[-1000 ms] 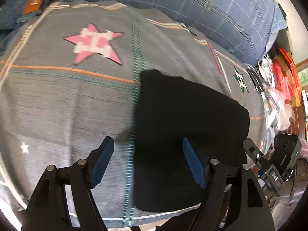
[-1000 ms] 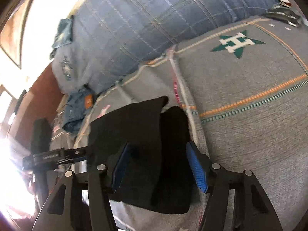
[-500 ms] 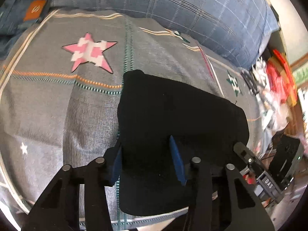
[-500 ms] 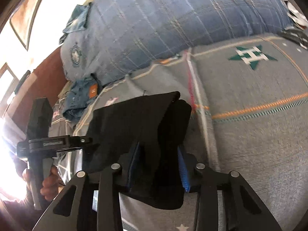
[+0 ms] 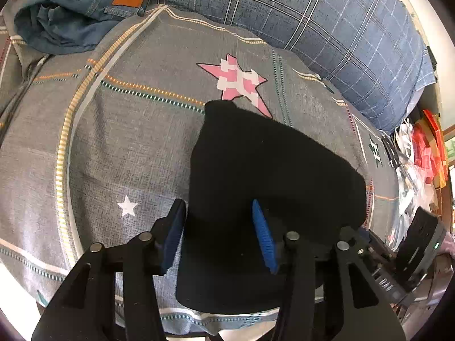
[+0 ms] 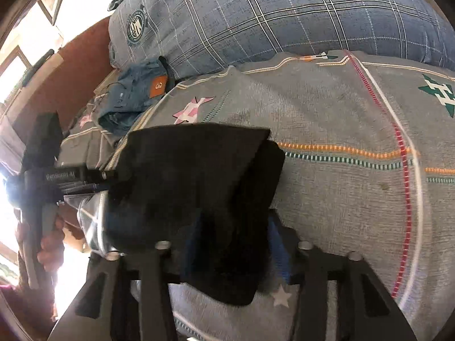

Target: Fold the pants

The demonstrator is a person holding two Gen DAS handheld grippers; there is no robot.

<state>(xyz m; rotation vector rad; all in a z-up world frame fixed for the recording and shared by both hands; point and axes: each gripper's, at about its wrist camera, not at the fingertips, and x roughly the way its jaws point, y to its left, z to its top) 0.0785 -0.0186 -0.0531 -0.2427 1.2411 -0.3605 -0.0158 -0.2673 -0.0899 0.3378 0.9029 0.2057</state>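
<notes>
The black pants (image 5: pixel 273 187) are folded into a small thick bundle held just above the grey patterned bed cover (image 5: pixel 128 142). My left gripper (image 5: pixel 217 233) clamps the bundle's near left edge between its blue pads (image 5: pixel 263 233). In the right wrist view the same pants (image 6: pixel 193 176) hang across my right gripper (image 6: pixel 236 244), whose blue pads are mostly buried in the cloth. The left gripper body (image 6: pixel 59 176) and the hand holding it show at the left of that view.
Folded blue jeans (image 5: pixel 74 8) with an orange leather patch lie at the back left of the bed. A large blue plaid pillow (image 5: pixel 327 25) runs along the back. Bags and clutter (image 5: pixel 421 153) sit beyond the bed's right edge.
Both grippers went from open around the bundle to closed on it. The bundle has lifted and shifted left across the bed, toward the pink star and the jeans.
</notes>
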